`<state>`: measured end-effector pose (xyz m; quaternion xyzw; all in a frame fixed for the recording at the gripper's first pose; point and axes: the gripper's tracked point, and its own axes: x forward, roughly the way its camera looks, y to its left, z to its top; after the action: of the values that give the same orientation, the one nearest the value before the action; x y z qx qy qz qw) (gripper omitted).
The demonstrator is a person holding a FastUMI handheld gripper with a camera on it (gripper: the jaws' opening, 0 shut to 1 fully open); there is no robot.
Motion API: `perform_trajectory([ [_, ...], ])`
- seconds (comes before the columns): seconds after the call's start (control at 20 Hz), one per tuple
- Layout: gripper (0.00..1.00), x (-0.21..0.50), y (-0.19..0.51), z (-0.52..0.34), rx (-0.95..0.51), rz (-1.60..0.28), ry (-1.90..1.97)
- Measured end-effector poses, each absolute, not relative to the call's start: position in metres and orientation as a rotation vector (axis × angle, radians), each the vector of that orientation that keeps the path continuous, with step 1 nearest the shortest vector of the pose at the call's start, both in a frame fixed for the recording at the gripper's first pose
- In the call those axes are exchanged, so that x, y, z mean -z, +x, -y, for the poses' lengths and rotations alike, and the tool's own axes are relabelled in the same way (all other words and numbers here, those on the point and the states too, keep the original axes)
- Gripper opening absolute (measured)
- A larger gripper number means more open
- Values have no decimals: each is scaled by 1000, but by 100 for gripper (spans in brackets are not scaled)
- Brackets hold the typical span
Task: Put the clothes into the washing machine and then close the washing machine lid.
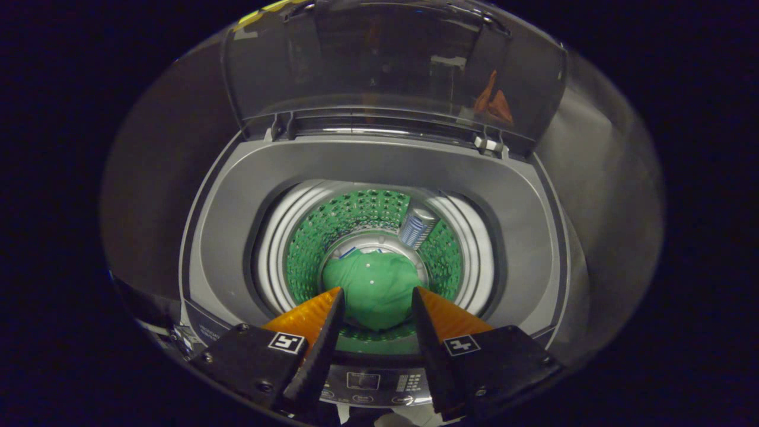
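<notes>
Green garment [375, 290] bundled at the bottom of the drum [308, 249], lying beyond and below the jaws, seen through the gap between the two fingers [323, 332]. Touching neither finger. Gripper [375, 296] hovering above the front rim of the washing machine [237, 225], jaws apart and gripping nothing, orange-backed with black pads facing each other. A few small pale dots showing on the cloth. Just behind the garment, a strip of something white and blue on the drum floor, too small to tell what. Perforated drum wall glowing green all around, with a ribbed silver-blue column [417, 227] standing against its far right side. White ring around the drum mouth, then the grey top deck of the machine. Control panel [379, 382] with buttons along the near edge, under the fingers. Lid [385, 65] raised upright at the back, dark and see-through, hinged along the rear of the deck, with an orange reflection on its right part
</notes>
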<state>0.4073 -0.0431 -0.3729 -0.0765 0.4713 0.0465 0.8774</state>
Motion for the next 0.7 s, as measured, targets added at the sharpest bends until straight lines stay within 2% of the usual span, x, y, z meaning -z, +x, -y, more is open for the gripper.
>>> perform_trajectory([
  [0.35, 71, 325, 412, 53, -95, -833, -159],
  [0.7, 71, 245, 428, 59, -102, -662, -130],
])
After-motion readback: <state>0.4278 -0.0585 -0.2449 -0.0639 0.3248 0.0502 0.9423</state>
